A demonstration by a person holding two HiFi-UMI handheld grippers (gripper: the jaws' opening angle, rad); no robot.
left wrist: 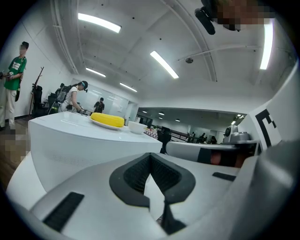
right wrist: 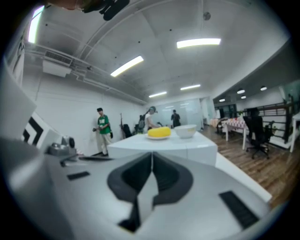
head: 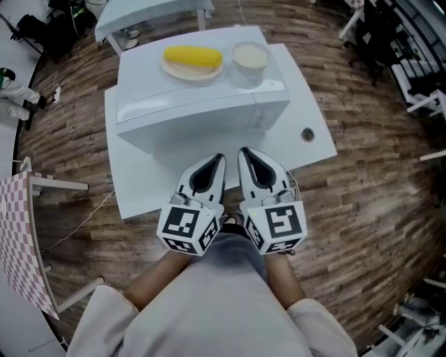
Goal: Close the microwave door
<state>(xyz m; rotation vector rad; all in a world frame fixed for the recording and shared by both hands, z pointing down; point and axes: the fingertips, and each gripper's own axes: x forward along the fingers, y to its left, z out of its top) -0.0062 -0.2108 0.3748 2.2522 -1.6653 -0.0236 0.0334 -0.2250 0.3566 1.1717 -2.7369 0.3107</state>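
Observation:
A white microwave stands on a white table, and its door lies flush with the front. On its top sit a plate with a yellow corn cob and a white bowl. My left gripper and right gripper hover side by side just in front of the microwave, close to my body. Both are shut with nothing between the jaws. The left gripper view shows the left gripper before the microwave. In the right gripper view, the right gripper points at the microwave.
A small round object lies on the table's right corner. A checkered table stands at the left, another white table behind the microwave, and office chairs at the far right. People stand in the background.

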